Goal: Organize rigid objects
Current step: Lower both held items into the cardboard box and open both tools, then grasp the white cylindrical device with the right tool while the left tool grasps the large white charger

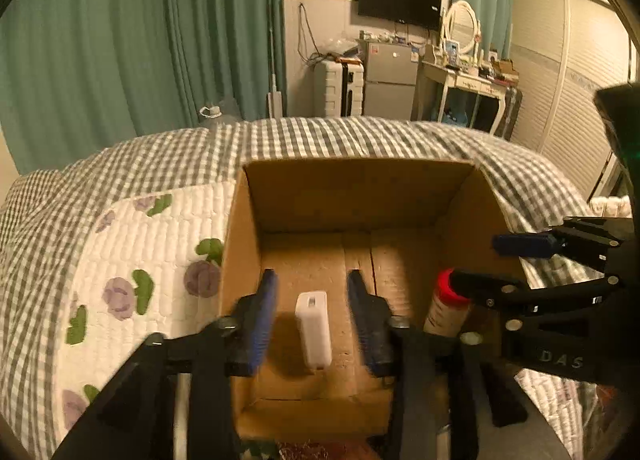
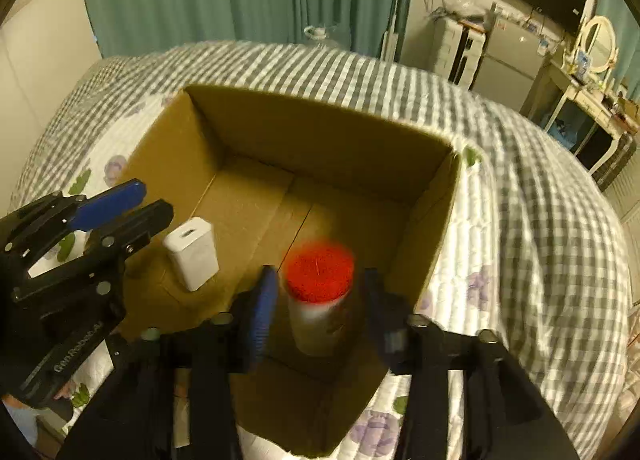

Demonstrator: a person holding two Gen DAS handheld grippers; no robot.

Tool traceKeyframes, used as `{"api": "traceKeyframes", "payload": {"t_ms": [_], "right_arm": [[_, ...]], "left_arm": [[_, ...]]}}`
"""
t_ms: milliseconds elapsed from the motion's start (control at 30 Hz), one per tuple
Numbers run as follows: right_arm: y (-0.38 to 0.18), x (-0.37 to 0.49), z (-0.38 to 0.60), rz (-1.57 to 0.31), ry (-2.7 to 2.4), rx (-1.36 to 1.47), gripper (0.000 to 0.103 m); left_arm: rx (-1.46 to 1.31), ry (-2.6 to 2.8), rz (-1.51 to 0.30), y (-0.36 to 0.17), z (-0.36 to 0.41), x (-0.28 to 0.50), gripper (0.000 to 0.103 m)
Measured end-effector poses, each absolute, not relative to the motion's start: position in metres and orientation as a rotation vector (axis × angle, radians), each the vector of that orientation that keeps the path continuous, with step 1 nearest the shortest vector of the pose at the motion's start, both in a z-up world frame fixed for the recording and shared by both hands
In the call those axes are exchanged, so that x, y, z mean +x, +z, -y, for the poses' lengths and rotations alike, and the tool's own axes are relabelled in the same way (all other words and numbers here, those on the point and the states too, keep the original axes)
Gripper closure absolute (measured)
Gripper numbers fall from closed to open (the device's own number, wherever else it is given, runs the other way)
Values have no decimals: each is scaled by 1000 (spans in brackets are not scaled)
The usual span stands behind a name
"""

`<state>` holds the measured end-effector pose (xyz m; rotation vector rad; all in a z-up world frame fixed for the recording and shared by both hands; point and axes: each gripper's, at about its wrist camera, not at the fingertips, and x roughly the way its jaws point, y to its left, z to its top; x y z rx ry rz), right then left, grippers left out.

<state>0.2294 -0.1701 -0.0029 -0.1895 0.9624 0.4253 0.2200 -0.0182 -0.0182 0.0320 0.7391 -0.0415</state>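
Observation:
An open cardboard box (image 1: 360,196) (image 2: 320,132) stands on the bed. A white charger block (image 1: 314,328) (image 2: 192,256) lies on the box floor. My left gripper (image 1: 314,292) is open above it, fingers either side and apart from it; it also shows in the right wrist view (image 2: 140,200). A red-lidded jar (image 2: 320,292) (image 1: 448,300) stands upright in the box. My right gripper (image 2: 320,296) is open around the jar, with gaps on both sides; it also shows in the left wrist view (image 1: 480,260).
The bed has a grey checked cover (image 1: 340,136) (image 2: 520,180) and a white quilt with purple flowers (image 1: 140,260). Green curtains (image 1: 120,40), a small fridge (image 1: 390,76), a suitcase (image 1: 336,88) and a dressing table (image 1: 468,80) stand beyond the bed.

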Motion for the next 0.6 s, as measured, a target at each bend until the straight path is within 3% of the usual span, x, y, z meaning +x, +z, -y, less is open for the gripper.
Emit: {"api": "traceKeyframes", "payload": {"t_ms": [133,200,300,467,600], "right_arm": [[25,214,179,-911,395,-196,45],[43,203,186,-891,382,-195,43],[72,181,195,-841,356,-208,30],[118,132,202,-750,326,-231,12],[142,87,199,-701,323,-237,8]], "left_arm": [[38,-22,-714,9,14,202,47],[45,-15,-695,24,12,189,25],[44,7,-637,50,9,163,6],[11,-2,-603,81,2,123,0],[21,-5,-597,93,-1,93,0]]}}
